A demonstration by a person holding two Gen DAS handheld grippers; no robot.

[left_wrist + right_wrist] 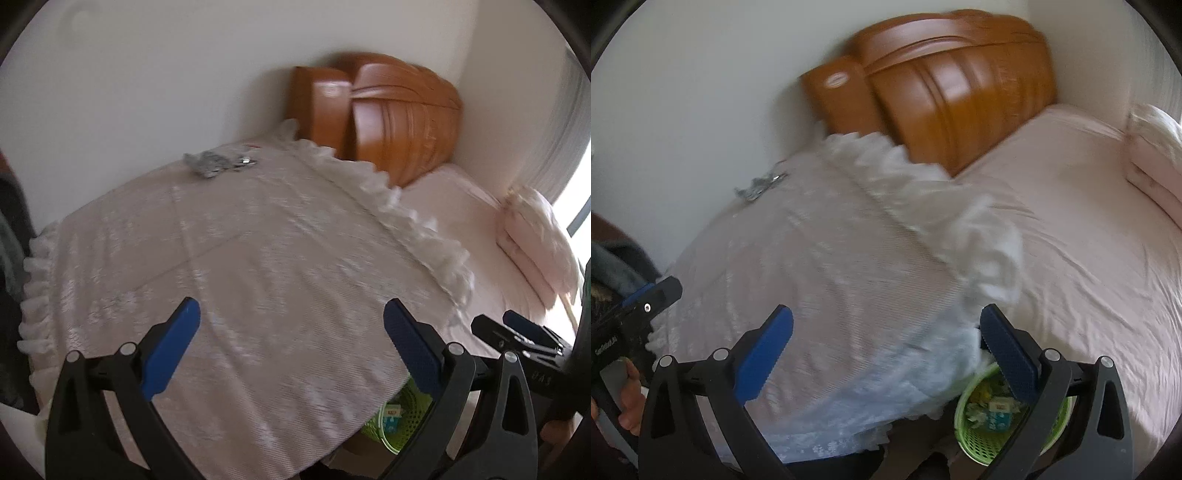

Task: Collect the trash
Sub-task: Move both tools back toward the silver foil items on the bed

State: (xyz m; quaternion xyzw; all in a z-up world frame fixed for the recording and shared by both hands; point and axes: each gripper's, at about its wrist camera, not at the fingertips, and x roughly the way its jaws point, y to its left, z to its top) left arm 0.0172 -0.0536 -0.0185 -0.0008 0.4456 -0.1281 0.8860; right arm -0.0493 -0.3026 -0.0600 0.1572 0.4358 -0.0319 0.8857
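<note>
Crumpled silver-grey trash [218,165] is seen lying at the far left of a ruffled white bedspread [236,266], close to the plain wall [147,74] and well apart from both grippers. At the left edge of the right wrist view, a hand [628,398] is seen wrapped around the handle of the left gripper [291,343]. The left gripper is held above the bedspread with its blue-padded jaws spread wide and nothing between them. The same scrap of trash [759,186] is picked out, blurred, in the right wrist view, again near the wall. Behind the bedspread, an orange-brown wooden headboard [399,122] is set against the wall. Lower down, just past the hanging edge of the bedspread, a green perforated basket [982,439] is shown with small packets and scraps inside; its contents cannot be identified more closely. The right gripper [886,350] is held over this edge, its jaws likewise parted and empty, the right-hand finger passing in front of the basket rim. Further right, a pale pink sheet [1071,229] is stretched over the mattress. A folded pink pillow [532,240] is placed at the far right, beside a bright window.
</note>
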